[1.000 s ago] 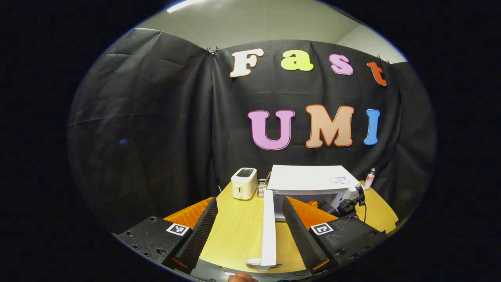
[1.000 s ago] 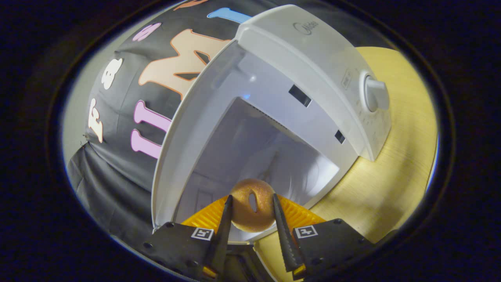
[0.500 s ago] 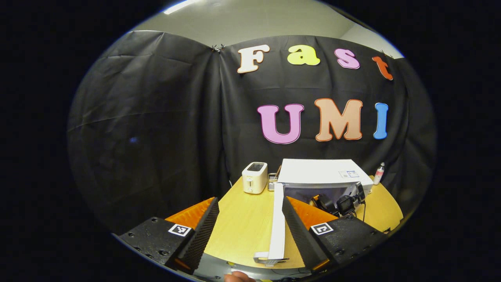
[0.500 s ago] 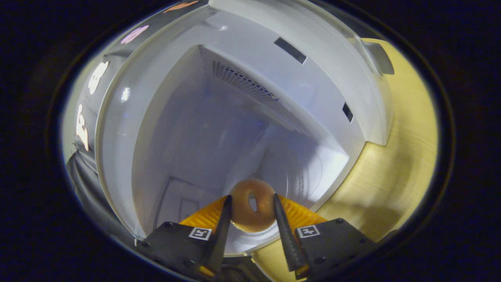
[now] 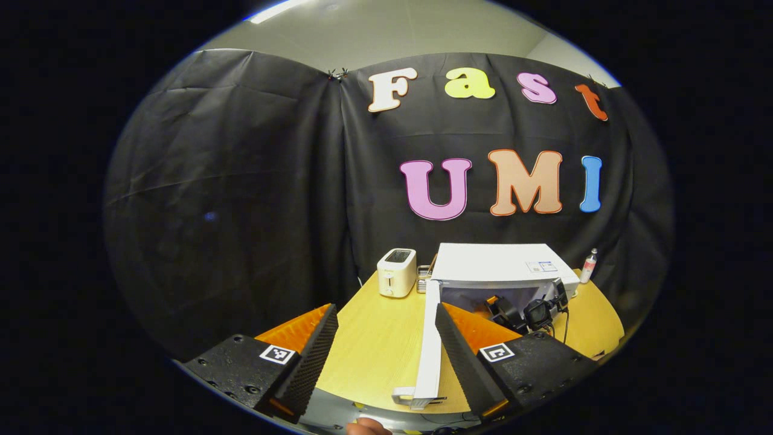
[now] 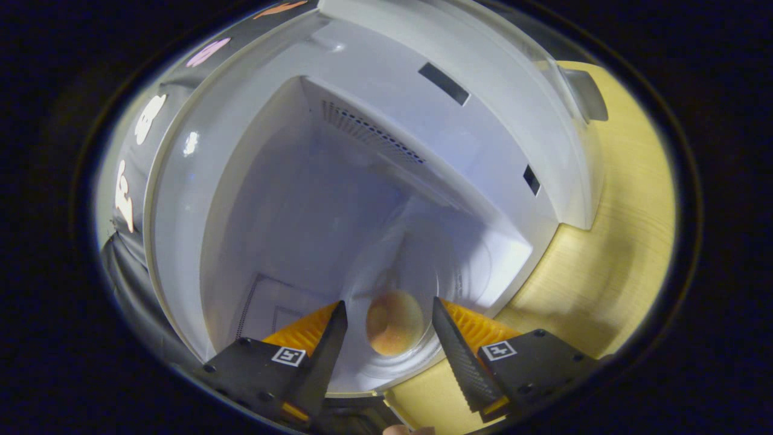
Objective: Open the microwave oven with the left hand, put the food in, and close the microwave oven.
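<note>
Tongs, right (image 6: 386,329): released, fingers spread, at bottom centre of the right gripper view, reaching into the microwave (image 6: 338,199) cavity. Donut (image 6: 394,322): lies between the spread fingers, touching neither, on the glass turntable (image 6: 453,272) inside the cavity, lower centre of frame. Microwave: white, cavity walls pale, vent holes along the upper inner wall, two dark latch slots on the front frame at upper right; a knob shows at the far upper right edge. Surface (image 6: 610,241): light wood, right side of the frame, under the microwave.

Tongs, left (image 5: 380,338): released, fingers wide apart, grasping nothing, bottom centre of the left gripper view, well apart from the microwave (image 5: 498,269). Door (image 5: 430,338): open, seen edge-on, running down the frame between the fingers. Right tongs (image 5: 522,311): dark body at the cavity mouth, right of centre. Toaster (image 5: 397,273): white, just left of the microwave. Bottle (image 5: 587,266): small, beside the microwave at right. Surface (image 5: 374,338): wooden, lower centre.
</note>
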`<control>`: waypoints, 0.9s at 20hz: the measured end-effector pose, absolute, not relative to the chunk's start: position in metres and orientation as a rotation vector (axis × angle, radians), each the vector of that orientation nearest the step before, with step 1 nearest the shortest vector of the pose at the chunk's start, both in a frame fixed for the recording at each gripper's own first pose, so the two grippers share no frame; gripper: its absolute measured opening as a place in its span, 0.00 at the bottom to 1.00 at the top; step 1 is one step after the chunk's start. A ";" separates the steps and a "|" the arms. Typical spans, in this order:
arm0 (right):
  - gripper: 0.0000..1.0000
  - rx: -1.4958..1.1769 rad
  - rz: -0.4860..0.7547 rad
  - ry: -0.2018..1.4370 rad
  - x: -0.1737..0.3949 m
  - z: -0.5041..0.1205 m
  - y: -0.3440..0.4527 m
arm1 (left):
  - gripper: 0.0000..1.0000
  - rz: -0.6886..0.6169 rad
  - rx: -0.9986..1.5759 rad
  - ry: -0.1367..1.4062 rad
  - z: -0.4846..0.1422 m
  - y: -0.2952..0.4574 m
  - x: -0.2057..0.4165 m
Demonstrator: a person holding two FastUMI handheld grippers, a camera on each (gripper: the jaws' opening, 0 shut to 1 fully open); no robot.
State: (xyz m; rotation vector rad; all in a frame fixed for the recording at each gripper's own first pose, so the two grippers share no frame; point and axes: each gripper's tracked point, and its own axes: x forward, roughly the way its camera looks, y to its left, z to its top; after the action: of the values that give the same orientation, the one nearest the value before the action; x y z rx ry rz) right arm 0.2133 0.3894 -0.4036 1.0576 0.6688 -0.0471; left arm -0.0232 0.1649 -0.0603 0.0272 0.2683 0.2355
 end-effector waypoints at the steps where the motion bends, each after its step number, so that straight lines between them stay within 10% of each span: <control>1: 0.82 1.045 -0.044 0.662 0.212 -0.401 0.387 | 0.95 0.236 0.023 0.268 -0.060 0.165 -0.023; 15: 0.81 0.874 0.158 0.510 0.168 -0.316 0.345 | 0.96 0.232 0.071 0.214 -0.052 0.175 -0.038; 16: 0.92 0.837 0.191 0.489 0.163 -0.305 0.340 | 0.95 0.226 0.069 0.222 -0.057 0.176 -0.040; 18: 0.81 0.753 0.243 0.438 0.154 -0.284 0.330 | 0.94 0.204 0.044 0.259 -0.073 0.177 -0.045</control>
State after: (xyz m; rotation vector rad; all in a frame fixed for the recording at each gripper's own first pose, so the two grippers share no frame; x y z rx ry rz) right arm 0.1536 0.3300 -0.2836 0.7528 0.4381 0.2432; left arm -0.0448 0.1769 -0.0727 0.0438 0.2586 0.2041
